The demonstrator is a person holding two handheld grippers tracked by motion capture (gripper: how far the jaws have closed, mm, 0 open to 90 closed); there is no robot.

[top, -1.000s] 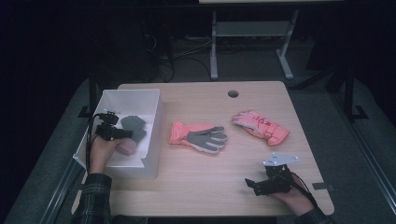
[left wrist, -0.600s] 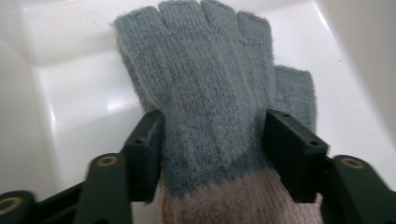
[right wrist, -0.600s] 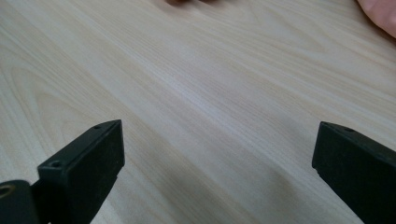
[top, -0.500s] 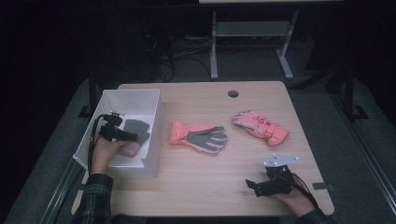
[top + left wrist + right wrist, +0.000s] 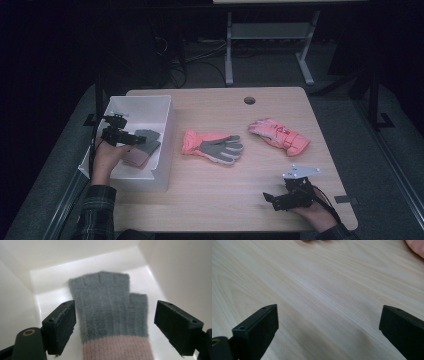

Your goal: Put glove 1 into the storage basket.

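A grey knit glove with a pink cuff lies flat on the bottom of a white bin at the table's left. My left gripper hangs open just above the glove, one jaw on each side of it and neither touching it. A coral glove with a grey palm lies at mid-table. To its right lies a pink ski glove. My right gripper rests open near the front right edge, over bare wood.
The bin's white walls stand close around my left gripper. A round cable hole sits near the table's far edge. Bare wood stretches between the bin and my right gripper. A metal stand is on the floor behind the table.
My left gripper has drawn back slightly toward the bin's near side, and the grey glove lies free in the bin. The right gripper has not moved.
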